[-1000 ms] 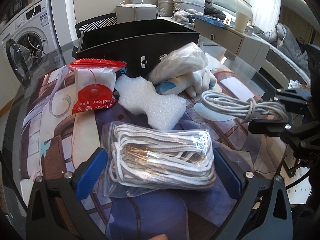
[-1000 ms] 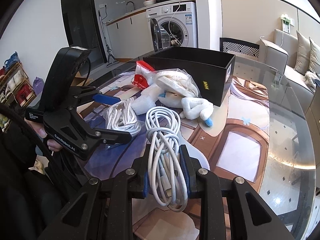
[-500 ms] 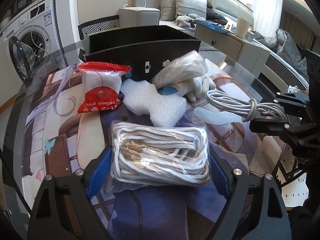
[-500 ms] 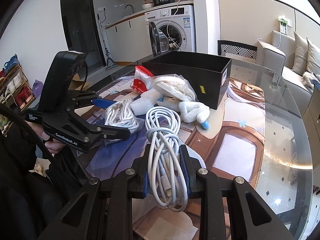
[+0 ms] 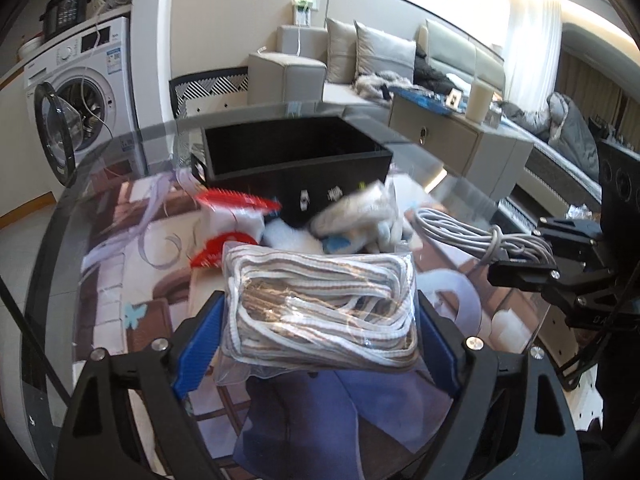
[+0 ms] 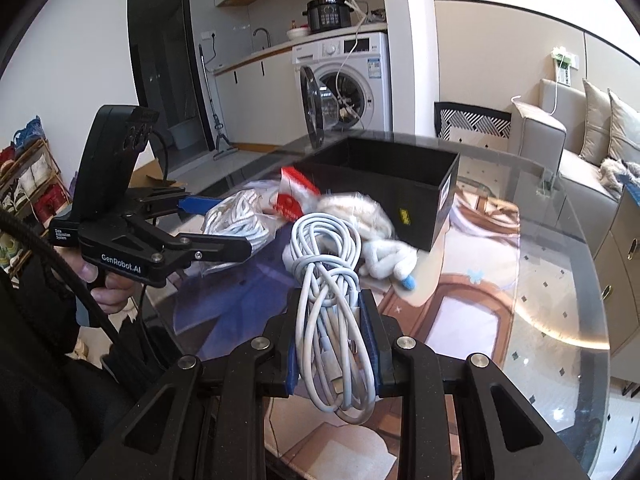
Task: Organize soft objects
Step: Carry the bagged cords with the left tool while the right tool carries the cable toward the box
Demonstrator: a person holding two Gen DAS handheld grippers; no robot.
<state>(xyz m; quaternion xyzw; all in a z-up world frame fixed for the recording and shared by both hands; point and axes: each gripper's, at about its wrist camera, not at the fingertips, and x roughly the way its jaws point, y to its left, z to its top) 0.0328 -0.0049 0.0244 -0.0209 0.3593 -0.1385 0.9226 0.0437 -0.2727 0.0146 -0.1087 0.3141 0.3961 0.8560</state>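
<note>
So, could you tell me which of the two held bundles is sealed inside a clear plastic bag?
The striped rope bundle in the left hand-held gripper; the white cable bundle in the right hand-held gripper is bare.

Two black two-finger grippers are counted: the left gripper and the right gripper. One clear plastic bag of white rope, lower centre, one grey coiled cable, one open black rectangular box, upper centre, one red-and-white packet and one white plush toy are counted.
</note>
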